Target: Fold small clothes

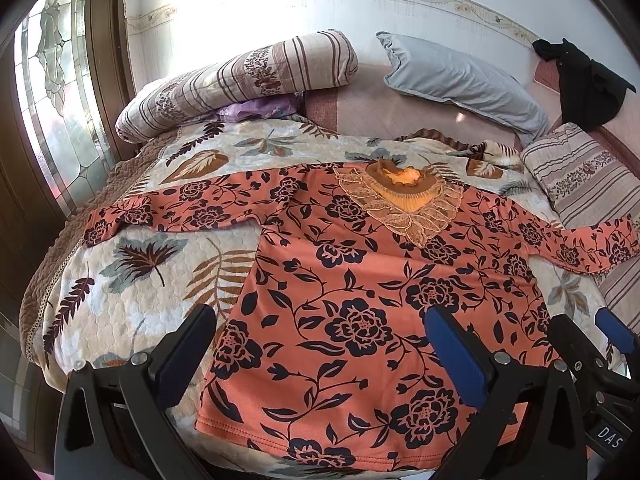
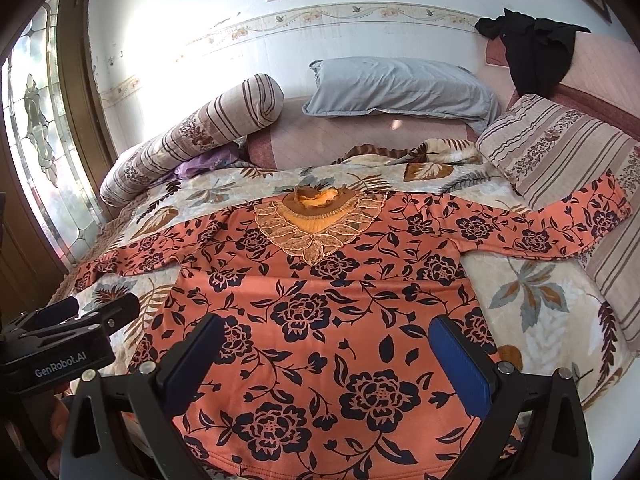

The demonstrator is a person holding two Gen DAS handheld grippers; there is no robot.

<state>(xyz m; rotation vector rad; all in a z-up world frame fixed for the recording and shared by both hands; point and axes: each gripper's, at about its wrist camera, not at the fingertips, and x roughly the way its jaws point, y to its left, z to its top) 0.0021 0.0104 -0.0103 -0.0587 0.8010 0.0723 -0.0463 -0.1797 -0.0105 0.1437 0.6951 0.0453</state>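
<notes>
An orange long-sleeved top with dark flowers (image 1: 360, 280) lies flat and face up on the bed, sleeves spread to both sides, lace collar (image 1: 404, 204) at the far end. It also shows in the right wrist view (image 2: 320, 312). My left gripper (image 1: 320, 328) is open and empty, above the hem's left half. My right gripper (image 2: 326, 340) is open and empty, above the hem's right half. Each gripper shows at the edge of the other's view, the right one (image 1: 588, 328) and the left one (image 2: 96, 308).
The top lies on a leaf-print quilt (image 1: 132, 280). Striped bolsters (image 1: 240, 76) (image 2: 560, 152), a grey pillow (image 2: 400, 88) and a black garment (image 2: 536, 52) sit at the far end. A glass door (image 1: 52, 100) stands at the left.
</notes>
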